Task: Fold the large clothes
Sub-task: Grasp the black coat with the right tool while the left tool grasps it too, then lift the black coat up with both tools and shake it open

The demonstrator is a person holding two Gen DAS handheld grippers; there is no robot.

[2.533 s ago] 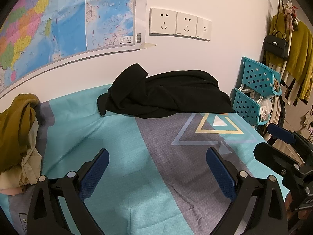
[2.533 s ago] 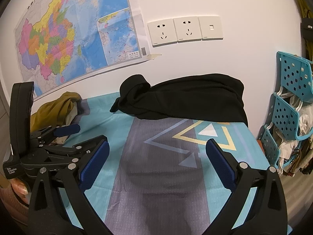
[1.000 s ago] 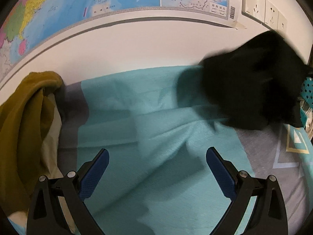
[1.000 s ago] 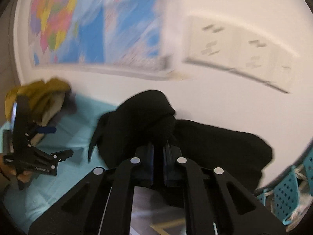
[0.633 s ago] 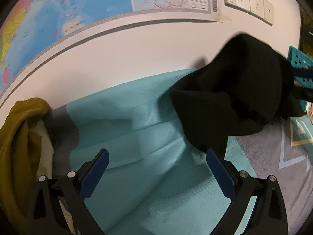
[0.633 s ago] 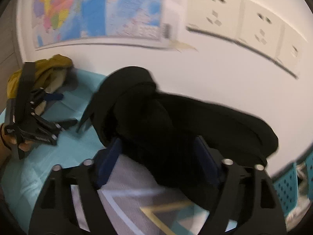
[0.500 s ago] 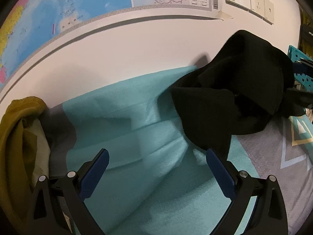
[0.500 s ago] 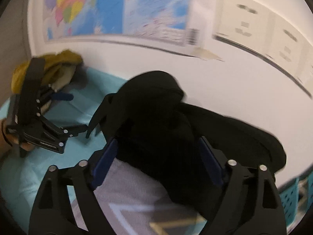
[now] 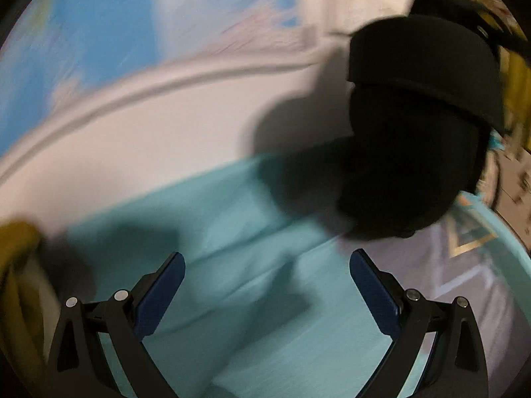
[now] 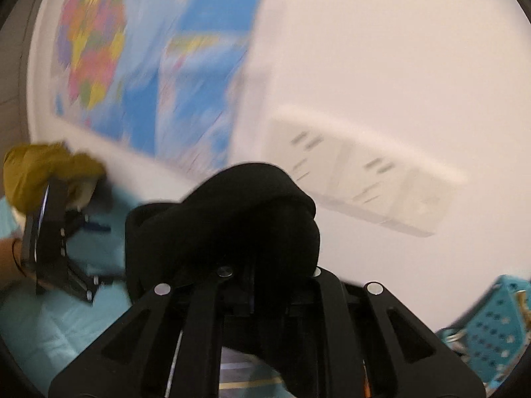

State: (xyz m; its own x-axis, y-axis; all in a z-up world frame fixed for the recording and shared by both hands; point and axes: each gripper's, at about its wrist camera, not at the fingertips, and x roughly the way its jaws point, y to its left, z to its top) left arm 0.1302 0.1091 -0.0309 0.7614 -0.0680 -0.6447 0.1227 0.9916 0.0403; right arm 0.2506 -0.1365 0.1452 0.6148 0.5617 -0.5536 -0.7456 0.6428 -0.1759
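A large black garment (image 9: 418, 126) hangs lifted above the teal and grey bed sheet (image 9: 232, 265), at the right of the left wrist view. My right gripper (image 10: 252, 285) is shut on the black garment (image 10: 232, 225), which bunches over its fingers and hides the tips. My left gripper (image 9: 267, 285) is open and empty, low over the sheet, left of the garment. It also shows in the right wrist view (image 10: 66, 252) at the far left. Both views are motion-blurred.
A mustard garment pile (image 10: 43, 165) lies at the bed's left end. A map (image 10: 139, 66) and wall sockets (image 10: 358, 172) are on the white wall behind. Teal perforated baskets (image 10: 497, 325) stand at the right of the bed.
My right gripper has shut on the black garment and lifted it off the bed. My left gripper stays open and has swung a little toward the garment.
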